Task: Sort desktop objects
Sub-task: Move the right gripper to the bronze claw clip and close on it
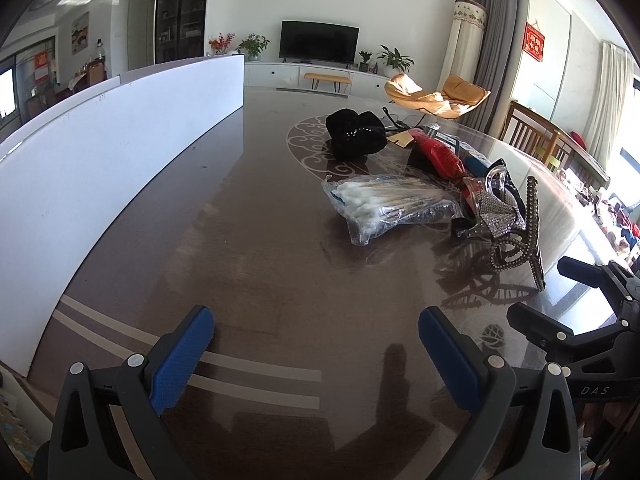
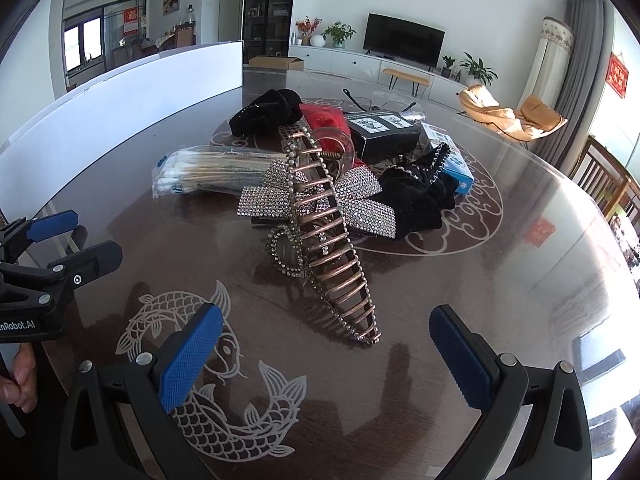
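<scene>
Both claws gape empty; hair clip (image 2: 328,248) lies nearest the right

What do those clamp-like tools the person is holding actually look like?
Each is a black plastic two-finger clamp. The left gripper and the right gripper both have blue textured pads on the fingertips and round silver rivets at the joints. White lettering is printed on their bodies. No cables or sleeves show.

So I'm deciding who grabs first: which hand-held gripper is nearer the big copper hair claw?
Right. The right hand-held gripper sits open just before the copper hair claw; the left hand-held gripper is open, farther off to its left.
</scene>
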`<state>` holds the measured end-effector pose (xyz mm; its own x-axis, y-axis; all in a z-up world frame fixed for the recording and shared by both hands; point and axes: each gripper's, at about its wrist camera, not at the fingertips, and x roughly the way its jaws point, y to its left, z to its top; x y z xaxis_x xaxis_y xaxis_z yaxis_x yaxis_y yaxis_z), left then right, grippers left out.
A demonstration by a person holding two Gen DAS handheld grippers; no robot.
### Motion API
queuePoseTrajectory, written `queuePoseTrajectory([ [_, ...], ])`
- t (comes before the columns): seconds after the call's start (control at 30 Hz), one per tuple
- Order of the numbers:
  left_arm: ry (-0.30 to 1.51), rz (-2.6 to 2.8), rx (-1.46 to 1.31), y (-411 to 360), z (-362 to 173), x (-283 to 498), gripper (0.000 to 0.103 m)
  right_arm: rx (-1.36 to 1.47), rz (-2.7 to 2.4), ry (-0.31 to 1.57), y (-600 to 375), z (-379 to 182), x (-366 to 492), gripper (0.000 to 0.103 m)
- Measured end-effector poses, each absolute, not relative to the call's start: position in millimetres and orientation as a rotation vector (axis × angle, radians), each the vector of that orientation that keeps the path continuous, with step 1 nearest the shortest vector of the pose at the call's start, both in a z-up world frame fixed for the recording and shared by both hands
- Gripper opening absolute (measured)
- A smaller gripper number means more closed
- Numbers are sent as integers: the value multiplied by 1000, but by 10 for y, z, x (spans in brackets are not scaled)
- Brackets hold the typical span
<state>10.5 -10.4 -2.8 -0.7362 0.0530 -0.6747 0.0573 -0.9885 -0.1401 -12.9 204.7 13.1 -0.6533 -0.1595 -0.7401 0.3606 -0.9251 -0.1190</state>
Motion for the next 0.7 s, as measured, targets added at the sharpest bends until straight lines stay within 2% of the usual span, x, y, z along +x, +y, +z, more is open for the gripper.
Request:
queuePoseTrajectory([
  [0.17,222,-2911,1141,-87,-32,110,103,1182,-2563,375,2034,89,-194,103],
  [0.3,226,-2910,1145,-80,-38,103,103,1287,-2498,239,2104,54,-353,103],
  [0.7,193,-2903,1151,-68,-49,101,103,1285,-2403,310,1855,34,-740,103],
])
